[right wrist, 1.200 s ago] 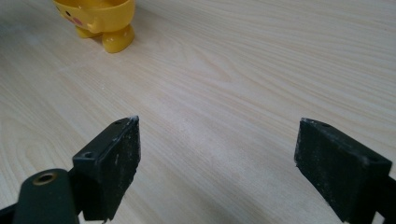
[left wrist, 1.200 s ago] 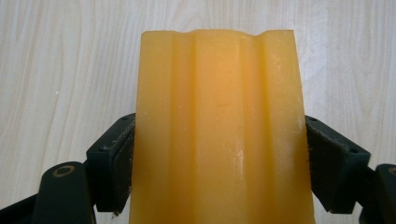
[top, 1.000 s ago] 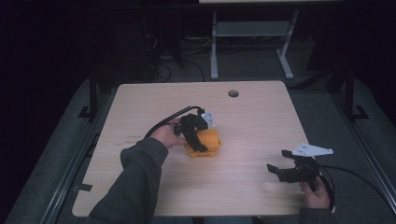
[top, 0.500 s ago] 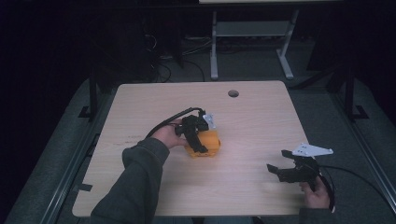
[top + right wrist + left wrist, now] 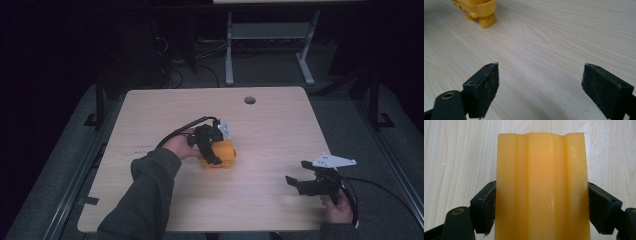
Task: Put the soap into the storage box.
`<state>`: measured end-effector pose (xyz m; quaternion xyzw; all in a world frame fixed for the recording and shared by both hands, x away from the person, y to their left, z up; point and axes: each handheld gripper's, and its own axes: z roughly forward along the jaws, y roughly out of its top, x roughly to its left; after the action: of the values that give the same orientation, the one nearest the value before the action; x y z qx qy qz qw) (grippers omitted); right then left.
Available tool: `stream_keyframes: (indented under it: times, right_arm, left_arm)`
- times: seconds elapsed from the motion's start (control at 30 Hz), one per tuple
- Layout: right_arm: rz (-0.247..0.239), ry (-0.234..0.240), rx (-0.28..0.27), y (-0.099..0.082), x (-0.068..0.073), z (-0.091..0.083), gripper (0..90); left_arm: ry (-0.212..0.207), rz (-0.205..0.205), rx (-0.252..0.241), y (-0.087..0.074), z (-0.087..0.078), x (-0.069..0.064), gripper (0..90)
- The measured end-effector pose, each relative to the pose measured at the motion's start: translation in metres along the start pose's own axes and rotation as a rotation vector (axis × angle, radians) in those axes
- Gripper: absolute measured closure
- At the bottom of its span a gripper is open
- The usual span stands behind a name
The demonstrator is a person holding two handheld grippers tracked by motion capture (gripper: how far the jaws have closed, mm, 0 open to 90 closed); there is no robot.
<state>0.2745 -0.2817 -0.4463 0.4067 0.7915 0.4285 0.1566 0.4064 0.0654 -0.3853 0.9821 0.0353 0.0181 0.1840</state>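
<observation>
Hands are coming in from the near edge of the desk (image 5: 150,110). The right gripper (image 5: 296,182) is hovering low by the near right corner, and its jaws are standing wide apart with nothing between them. In the right gripper view there is only bare wood in front of its pads (image 5: 486,86), and farther off, at the top left, the yellow feet of the toy (image 5: 479,12).

Farther in, about the middle of the desk and a little toward the left edge, the left gripper (image 5: 210,155) is clamping the toy (image 5: 222,156). In the left gripper view the two pads (image 5: 489,207) are pressing on the opposite sides of the orange body (image 5: 541,185), which is filling the gap between them. The toy seems to be resting on the desk or just above it; I cannot tell which.

Risk, as I judge it: the sides of the toy are looking smooth and glossy, and the pads are holding only its lower part in that view. If the hand is lifting or turning quickly, the toy may be slipping out or rotating in the grip. Too strong a squeeze may be deforming it, if it is soft. The right gripper is well apart, so it cannot catch it.
</observation>
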Motion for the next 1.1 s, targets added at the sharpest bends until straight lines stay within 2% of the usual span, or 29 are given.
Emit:
stream_keyframes:
  times: [1.1]
  right_arm:
    - [-0.006,0.002,0.003,0.0006,0.0004,0.0008,13.9]
  left_arm:
    - [-0.002,-0.012,0.003,-0.0007,0.0006,0.0014,20.1]
